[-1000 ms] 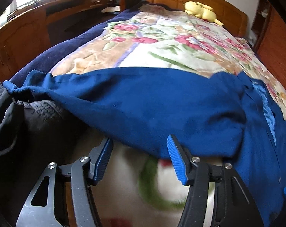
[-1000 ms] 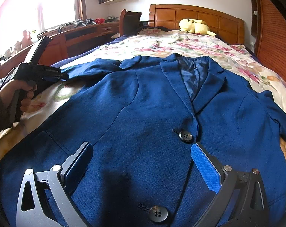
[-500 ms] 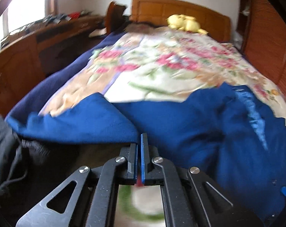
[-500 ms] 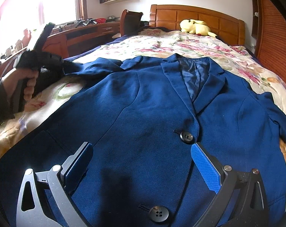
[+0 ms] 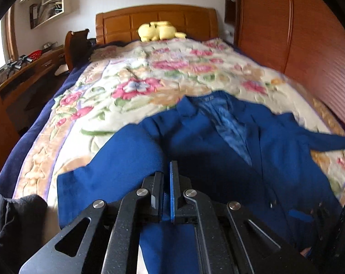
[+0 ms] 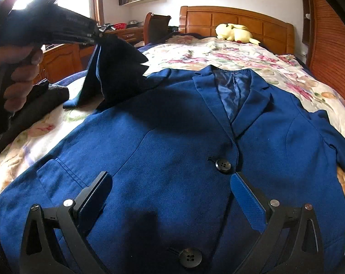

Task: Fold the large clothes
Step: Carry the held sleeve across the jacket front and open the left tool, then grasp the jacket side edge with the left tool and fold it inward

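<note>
Floral bedspread [image 6: 252,57] carries a blue blazer [image 6: 172,141] lying front-up, buttoned, collar toward the headboard [image 6: 238,20]. My left gripper [image 5: 166,182] has its jaws clenched on the blazer's sleeve [image 6: 113,68], which hangs lifted off the bed beside a dark garment [image 6: 44,98]. My right gripper [image 6: 172,196] hovers over the blazer's lower front, jaws released, wide apart.

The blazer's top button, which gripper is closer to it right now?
Right. The right gripper hovers open over the blazer, its blue pad beside the top button. The left gripper is raised off to the side, clamping the sleeve.
</note>
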`<state>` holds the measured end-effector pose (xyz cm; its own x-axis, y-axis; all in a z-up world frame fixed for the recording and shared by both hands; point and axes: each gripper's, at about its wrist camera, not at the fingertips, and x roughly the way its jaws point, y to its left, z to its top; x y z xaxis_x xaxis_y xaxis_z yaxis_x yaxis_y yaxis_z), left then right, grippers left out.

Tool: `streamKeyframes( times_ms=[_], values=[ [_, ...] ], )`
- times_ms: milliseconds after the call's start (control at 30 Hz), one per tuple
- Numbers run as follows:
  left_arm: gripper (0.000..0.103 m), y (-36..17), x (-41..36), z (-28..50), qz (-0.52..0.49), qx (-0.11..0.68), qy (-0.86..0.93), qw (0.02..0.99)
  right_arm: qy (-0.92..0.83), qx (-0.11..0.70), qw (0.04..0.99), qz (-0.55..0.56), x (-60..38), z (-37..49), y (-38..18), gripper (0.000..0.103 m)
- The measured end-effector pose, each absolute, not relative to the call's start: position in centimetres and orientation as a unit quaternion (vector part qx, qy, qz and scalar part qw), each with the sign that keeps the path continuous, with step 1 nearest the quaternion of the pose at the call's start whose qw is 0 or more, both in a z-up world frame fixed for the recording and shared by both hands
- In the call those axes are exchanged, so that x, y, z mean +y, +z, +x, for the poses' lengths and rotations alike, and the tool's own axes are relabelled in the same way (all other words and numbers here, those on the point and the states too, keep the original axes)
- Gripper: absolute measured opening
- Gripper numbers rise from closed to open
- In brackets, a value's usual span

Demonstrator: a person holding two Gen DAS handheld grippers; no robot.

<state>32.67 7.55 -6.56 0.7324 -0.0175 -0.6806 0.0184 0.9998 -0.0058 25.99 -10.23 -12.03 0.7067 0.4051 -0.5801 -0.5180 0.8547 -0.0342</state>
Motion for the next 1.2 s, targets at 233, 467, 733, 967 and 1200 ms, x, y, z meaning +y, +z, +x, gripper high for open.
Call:
streamKeyframes(
  times_ms=[233,467,733,967,1200],
  values=[
    [0.026,-7.9,8.2,29.6,-0.004,0.394,-0.021,0.919,0.251,0.289,0.918,-0.098,-10.2,26.0,-12.0,0.103],
    [0.033,-9.2,10.4,26.4,0.007,0.408,0.008,0.913,0.251,0.289,0.919,-0.098,-10.2,26.0,-12.1,0.103],
    [0.036,-12.8,17.3,28.5,0.0,0.44,0.094,0.893,0.251,0.289,0.919,-0.098,-10.2,26.0,-12.1,0.103],
    [0.037,-16.6,22.3,30.3,-0.021,0.474,0.145,0.868,0.252,0.289,0.918,-0.1,-10.2,26.0,-12.2,0.103],
    [0.044,-18.2,24.0,31.7,-0.029,0.48,0.165,0.861,0.254,0.292,0.917,-0.1,-10.3,26.0,-12.2,0.103]
  ],
)
